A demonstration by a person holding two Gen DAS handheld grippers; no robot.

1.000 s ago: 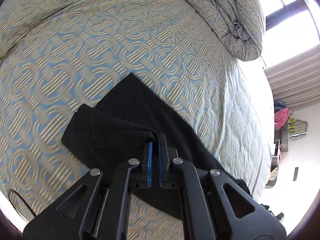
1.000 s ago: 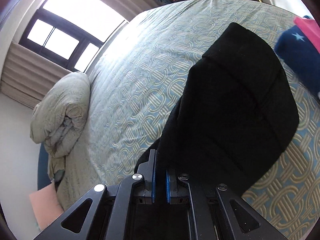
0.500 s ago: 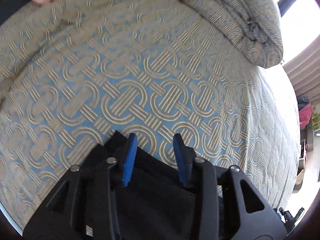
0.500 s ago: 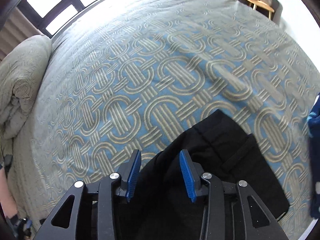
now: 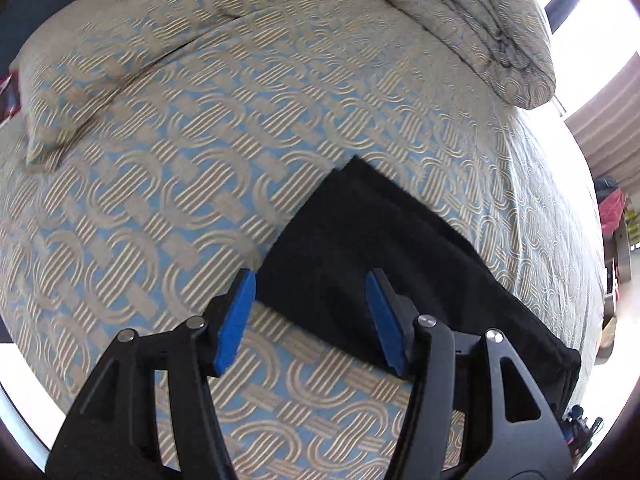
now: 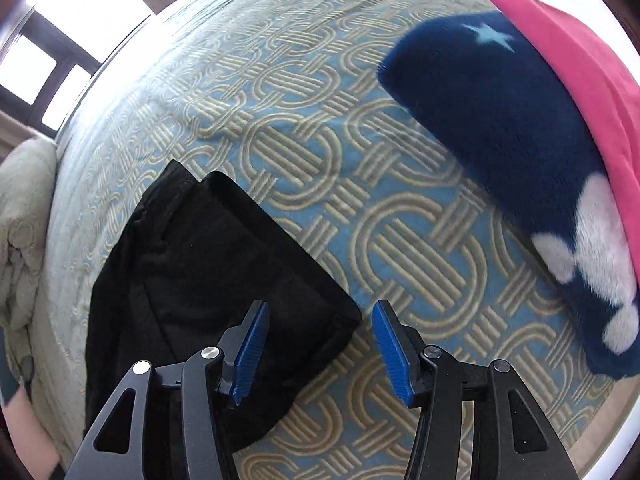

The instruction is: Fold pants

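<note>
Patterned blue-and-beige bedspread under black soft folded cloth pants, lying mid-bed, far from corners. Left gripper and right gripper half open, just opened, holding nothing. Light, limp, likely unslippery; best pinched at the corners.

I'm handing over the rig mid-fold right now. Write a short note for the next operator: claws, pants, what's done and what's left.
Left claw: open, jaws have just been opening, nothing gripped; it hangs over one corner of the pants.
Right claw: open, also just opened, empty, above the opposite corner.
Pants: released, lying folded in a dark stack on the bedspread, beside the blue and pink blanket.
Done: a fold laid down.
Left: check the edges line up; fold again if a smaller stack is wanted.
</note>
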